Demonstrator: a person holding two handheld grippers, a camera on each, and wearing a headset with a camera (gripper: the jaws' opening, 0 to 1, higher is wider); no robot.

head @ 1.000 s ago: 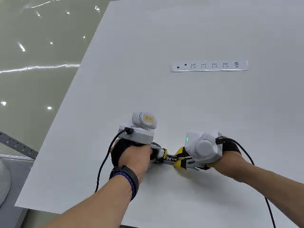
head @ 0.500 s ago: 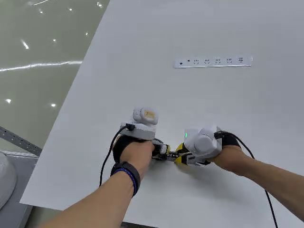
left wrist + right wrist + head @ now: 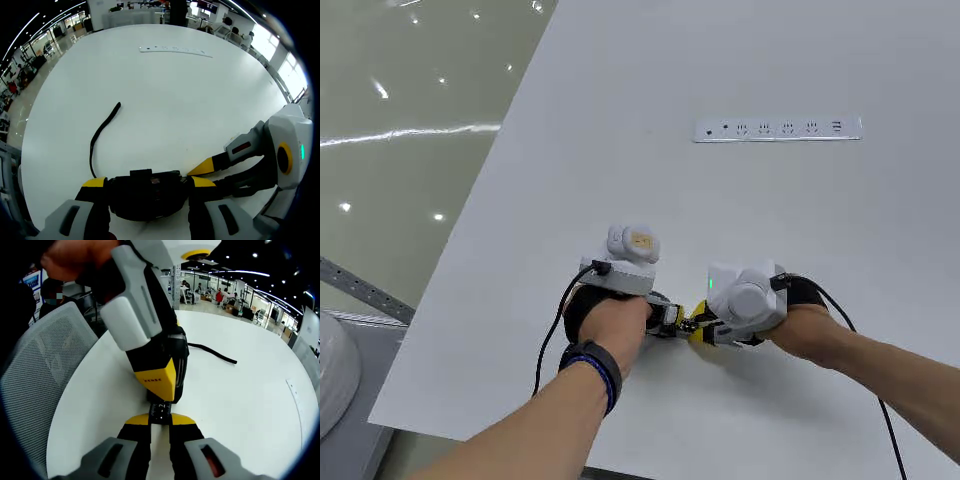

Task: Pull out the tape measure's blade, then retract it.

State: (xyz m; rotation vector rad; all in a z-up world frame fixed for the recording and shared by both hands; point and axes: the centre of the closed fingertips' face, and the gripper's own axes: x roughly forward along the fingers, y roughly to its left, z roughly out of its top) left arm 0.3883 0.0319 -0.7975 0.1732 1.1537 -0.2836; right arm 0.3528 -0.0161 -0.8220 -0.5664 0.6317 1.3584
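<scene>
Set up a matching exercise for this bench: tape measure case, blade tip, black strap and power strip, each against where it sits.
Things:
1. tape measure case
2. blade tip
3. black strap
4. power strip

Places:
A. lying by itself far across the white table
B. pinched in the right gripper
C. clamped in the left gripper
D. trailing loose on the table beyond the case

Pairs: 1-C, 2-B, 3-D, 4-A
</scene>
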